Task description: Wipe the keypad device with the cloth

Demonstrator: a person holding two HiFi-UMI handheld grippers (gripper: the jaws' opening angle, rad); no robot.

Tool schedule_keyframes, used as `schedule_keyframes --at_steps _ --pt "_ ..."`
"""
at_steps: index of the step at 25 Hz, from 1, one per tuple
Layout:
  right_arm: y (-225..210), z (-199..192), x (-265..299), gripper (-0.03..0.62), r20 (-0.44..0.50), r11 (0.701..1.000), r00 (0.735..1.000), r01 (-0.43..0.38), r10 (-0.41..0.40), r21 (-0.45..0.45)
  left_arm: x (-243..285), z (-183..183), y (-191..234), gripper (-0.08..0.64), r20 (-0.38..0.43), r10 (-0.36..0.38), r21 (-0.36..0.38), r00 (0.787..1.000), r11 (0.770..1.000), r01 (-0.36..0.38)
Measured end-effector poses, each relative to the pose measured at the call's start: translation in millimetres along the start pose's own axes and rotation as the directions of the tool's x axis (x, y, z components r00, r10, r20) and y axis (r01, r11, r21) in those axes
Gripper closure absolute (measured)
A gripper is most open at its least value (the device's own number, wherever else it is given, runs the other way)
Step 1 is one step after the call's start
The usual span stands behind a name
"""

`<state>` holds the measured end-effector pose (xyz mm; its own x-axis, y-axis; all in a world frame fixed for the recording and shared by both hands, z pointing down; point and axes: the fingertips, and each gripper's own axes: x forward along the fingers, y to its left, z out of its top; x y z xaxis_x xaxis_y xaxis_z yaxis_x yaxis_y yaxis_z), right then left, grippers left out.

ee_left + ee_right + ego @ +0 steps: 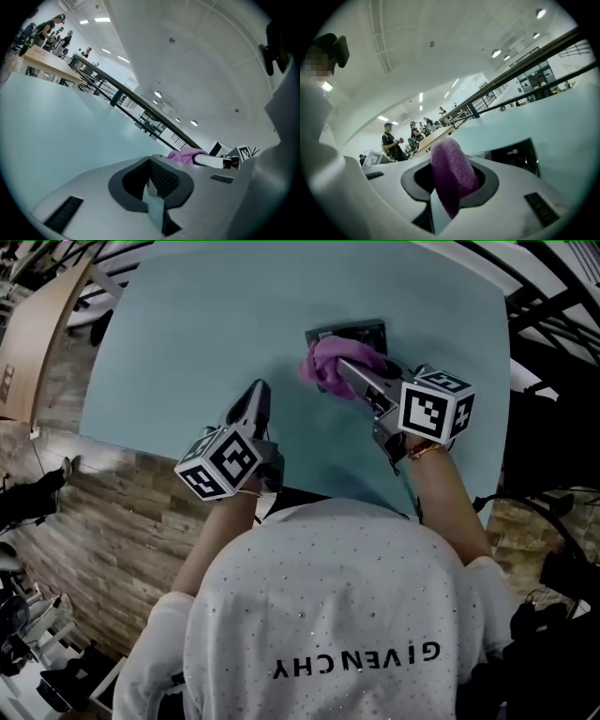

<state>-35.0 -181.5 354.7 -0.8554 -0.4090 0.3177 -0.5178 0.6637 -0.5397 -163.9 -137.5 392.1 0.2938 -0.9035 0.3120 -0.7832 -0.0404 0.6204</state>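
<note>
Right gripper (349, 371) pinches the soft, limp cloth (322, 365) by a fold, bunched on the keypad device (364, 333); left gripper (258, 392) sits closed, empty.

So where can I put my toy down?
The table is bare left of the left gripper, and along its far edge beyond the keypad device. It's crowded where the right gripper holds the cloth on that device.

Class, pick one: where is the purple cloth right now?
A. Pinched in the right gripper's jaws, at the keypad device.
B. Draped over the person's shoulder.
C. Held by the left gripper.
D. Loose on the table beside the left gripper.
A: the right gripper has its jaws clamped on the cloth, which lies over the keypad device.
</note>
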Motion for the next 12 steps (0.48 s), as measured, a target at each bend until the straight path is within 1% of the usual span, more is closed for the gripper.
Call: schedule_keyframes --at_steps 2,4,6,7,9,12 --pt "15.1 -4.0 32.0 0.493 -0.058 0.998 0.998 0.011 -0.015 -0.063 -3.0 22.6 18.1 0.554 0.033 -0.004 0.003 0.999 1.0 0.004" --pt "18.3 -6.2 57.2 0.492 -0.095 0.983 0.991 0.074 -0.091 -0.167 -4.8 39.8 29.7 0.554 0.046 -0.021 0.018 0.999 1.0 0.02" --pt "9.9 -2.1 74.4 0.491 -0.103 0.947 0.974 0.165 -0.2 -0.275 -3.8 52.1 37.9 0.555 0.039 -0.043 0.031 0.998 0.999 0.042" --pt "4.1 1.0 80.3 0.491 -0.1 0.928 0.963 0.209 -0.25 -0.308 -3.1 57.7 42.4 0.554 0.036 -0.052 0.028 0.998 0.998 0.051" --pt "-6.5 3.4 87.0 0.491 -0.092 0.903 0.942 0.279 -0.324 -0.328 -2.1 66.5 52.3 0.555 0.035 -0.065 0.012 0.997 0.998 0.064" --pt "-19.4 -4.9 86.1 0.49 -0.098 0.884 0.913 0.349 -0.395 -0.311 3.4 70.9 61.9 0.555 0.015 -0.087 0.002 0.996 0.996 0.087"
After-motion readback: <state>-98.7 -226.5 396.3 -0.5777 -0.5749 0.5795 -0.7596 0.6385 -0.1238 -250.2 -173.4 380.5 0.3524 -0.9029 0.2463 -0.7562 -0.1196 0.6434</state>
